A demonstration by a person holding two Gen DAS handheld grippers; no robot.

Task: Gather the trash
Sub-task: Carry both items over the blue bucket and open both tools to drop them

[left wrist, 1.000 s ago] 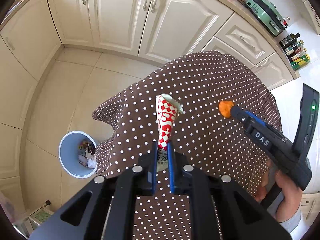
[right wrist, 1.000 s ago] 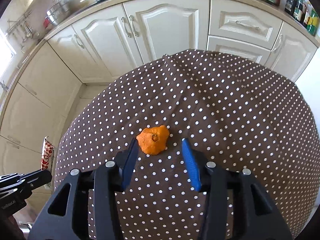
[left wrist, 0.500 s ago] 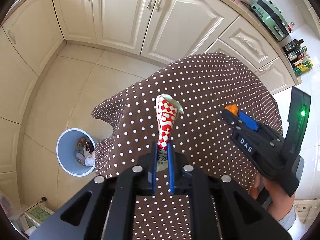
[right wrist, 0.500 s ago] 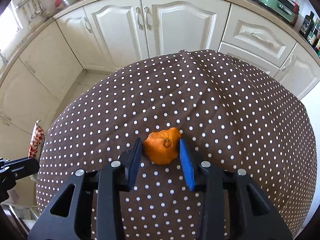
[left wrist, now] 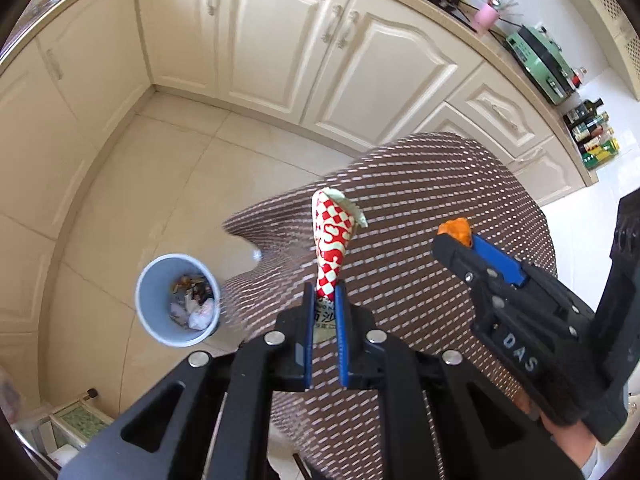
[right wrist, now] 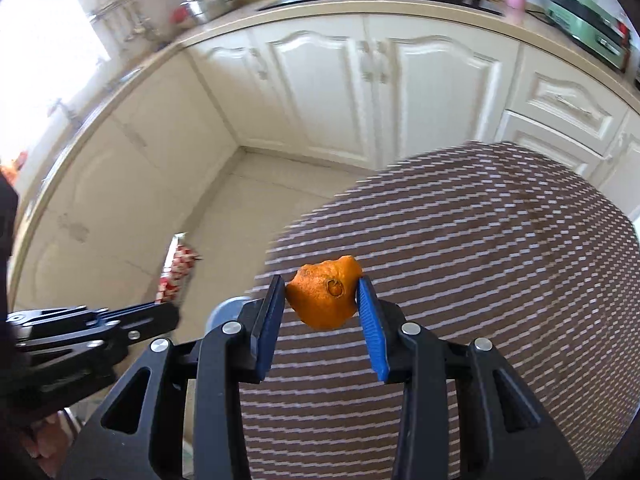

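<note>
My left gripper is shut on a red-and-white checked wrapper, which stands up from its blue pads over the edge of the dotted brown tablecloth. The right gripper is shut on a piece of orange peel, held clear above the cloth. In the left wrist view the right gripper shows at the right with the orange peel at its tip. A light blue trash bin with litter inside stands on the floor, below and left of the wrapper. The left gripper with the wrapper shows at the left of the right wrist view.
Cream kitchen cabinets run along the back and left around a tiled floor. The counter carries a green appliance, a pink cup and bottles. A small glass-topped stand sits at the lower left.
The right gripper closed on the orange peel and lifted it off the cloth. Both grippers rose and moved left towards the table edge and the bin, the left still holding the wrapper.
</note>
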